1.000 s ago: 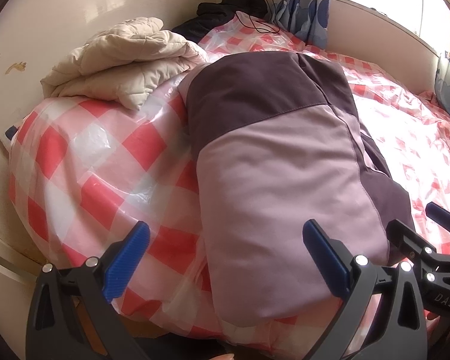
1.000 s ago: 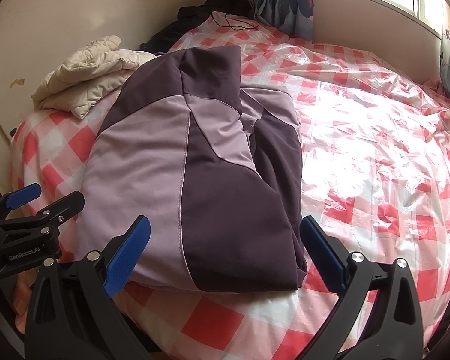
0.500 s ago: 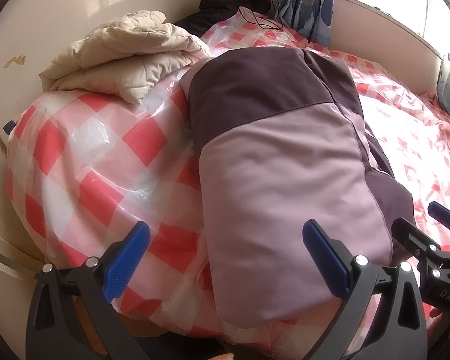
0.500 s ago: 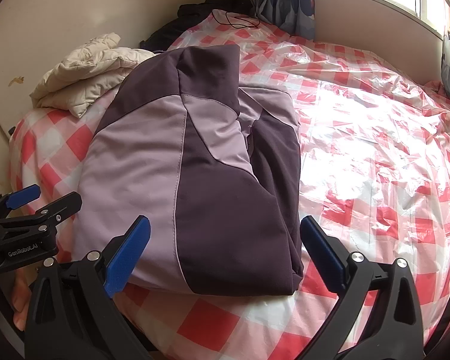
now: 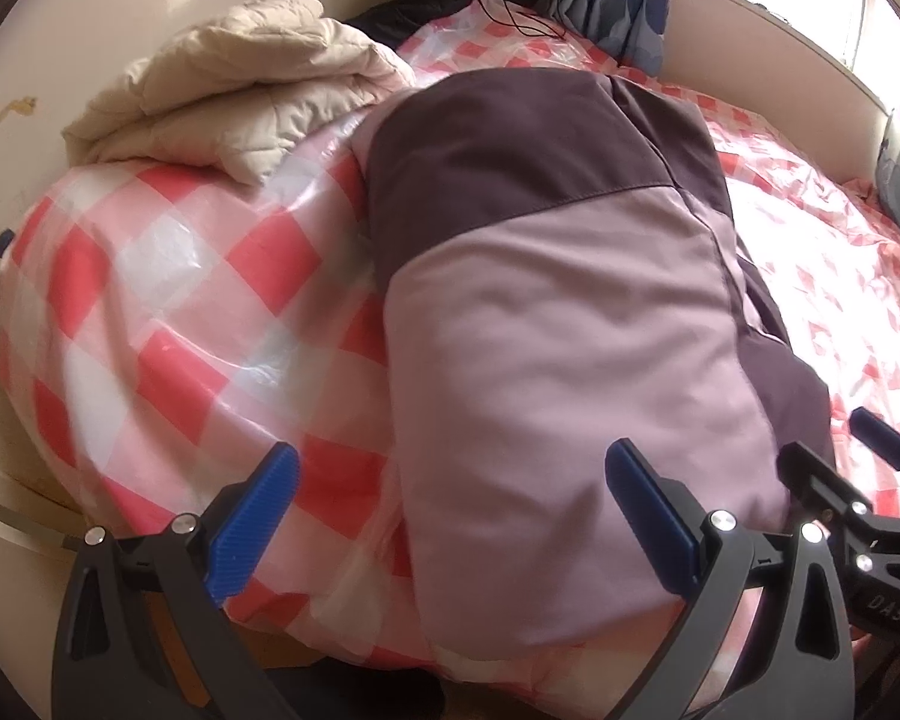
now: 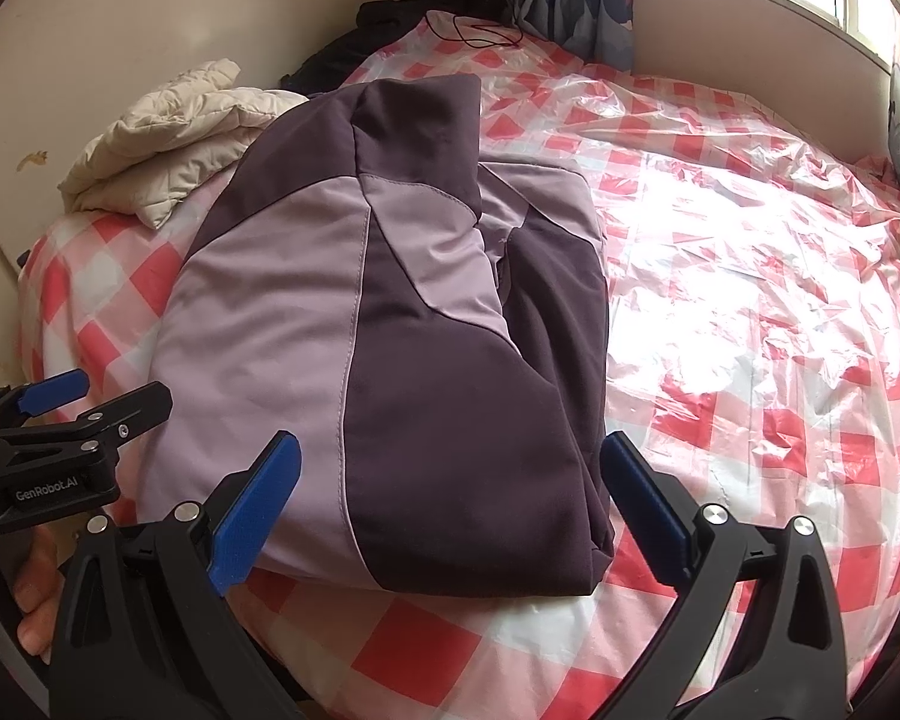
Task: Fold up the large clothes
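Left wrist view: my left tongs [image 5: 450,516] stand spread wide and empty, low at the near edge of the bed [image 5: 168,312]. The jacket [image 5: 570,312], lilac with dark purple panels, lies folded lengthwise on the red-checked plastic cover; its near left corner hangs over the bed edge, just ahead of my right-hand pad, while the left-hand pad fronts bare cover. My right tongs show at the far right of this view, just beside the jacket's dark side. A cream quilted garment [image 5: 240,96] sits well apart, by the wall. My judgement: the step in hand is taking the near hem for a crosswise fold toward the collar end; to do it well I should shift the left tongs rightward so the corner falls between the pads and bite all layers. Right wrist view: my right tongs [image 6: 450,510] are likewise released and hold nothing. The jacket's near dark corner lies between the pads and just ahead of them, flat on the bed. The left tongs appear at the left edge, near the lilac corner. Both corners should be lifted level, lest the slick cover drag along.
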Action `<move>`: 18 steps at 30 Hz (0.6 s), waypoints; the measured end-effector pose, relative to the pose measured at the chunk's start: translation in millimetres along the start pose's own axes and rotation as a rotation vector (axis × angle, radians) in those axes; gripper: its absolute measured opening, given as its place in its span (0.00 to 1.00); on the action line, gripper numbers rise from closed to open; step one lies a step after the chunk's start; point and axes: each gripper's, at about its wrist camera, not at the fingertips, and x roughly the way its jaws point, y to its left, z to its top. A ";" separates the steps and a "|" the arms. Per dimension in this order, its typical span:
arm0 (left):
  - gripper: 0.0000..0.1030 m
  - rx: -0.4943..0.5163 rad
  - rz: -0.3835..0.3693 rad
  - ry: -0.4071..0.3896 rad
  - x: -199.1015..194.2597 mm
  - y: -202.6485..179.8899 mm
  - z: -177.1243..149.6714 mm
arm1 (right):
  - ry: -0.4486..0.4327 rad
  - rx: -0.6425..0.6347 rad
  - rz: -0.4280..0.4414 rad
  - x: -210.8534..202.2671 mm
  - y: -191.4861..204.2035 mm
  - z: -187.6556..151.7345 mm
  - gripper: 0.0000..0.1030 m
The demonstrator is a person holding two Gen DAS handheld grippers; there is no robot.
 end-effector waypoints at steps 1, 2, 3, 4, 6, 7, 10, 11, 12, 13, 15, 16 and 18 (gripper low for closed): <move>0.95 0.004 0.005 -0.003 -0.1 -1.2 -0.1 | 0.001 0.000 0.001 0.8 0.0 -0.2 0.94; 0.95 0.009 0.012 -0.005 -0.3 -2.2 -0.1 | 0.003 0.001 0.002 1.8 -0.3 -0.5 0.94; 0.95 0.011 0.015 -0.006 -0.3 -3.3 -0.4 | 0.004 0.001 0.003 2.5 -0.5 -0.9 0.94; 0.95 0.012 0.013 -0.006 -0.1 -4.1 -0.7 | 0.006 0.002 0.005 3.3 -1.0 -0.9 0.94; 0.95 0.010 0.005 -0.005 1.6 -3.9 -0.2 | 0.009 0.005 0.010 5.0 -1.6 -1.1 0.94; 0.95 0.007 -0.006 -0.001 2.2 -4.0 0.1 | 0.011 0.006 0.012 5.9 -2.2 -1.3 0.94; 0.95 -0.093 -0.123 -0.056 -2.9 8.8 1.3 | 0.017 0.015 0.018 8.9 -4.0 -2.7 0.94; 0.95 -0.115 -0.121 -0.086 -7.3 11.5 1.7 | 0.019 0.017 0.019 9.5 -5.1 -3.3 0.94; 0.95 -0.106 -0.128 -0.098 -10.4 10.8 3.0 | 0.020 0.019 0.021 9.7 -5.5 -3.3 0.94; 0.95 -0.103 -0.121 -0.105 -12.4 10.0 3.8 | 0.019 0.020 0.023 9.2 -6.5 -3.2 0.94; 0.95 -0.067 -0.056 -0.131 -16.6 4.2 3.9 | 0.009 0.020 0.025 5.5 -7.2 -2.8 0.94; 0.95 -0.045 -0.020 -0.138 -17.5 1.1 3.8 | 0.003 0.017 0.023 3.1 -7.6 -2.2 0.94; 0.95 -0.031 0.018 -0.106 -13.4 -0.1 6.1 | -0.006 0.013 0.015 -1.3 -8.5 -1.0 0.94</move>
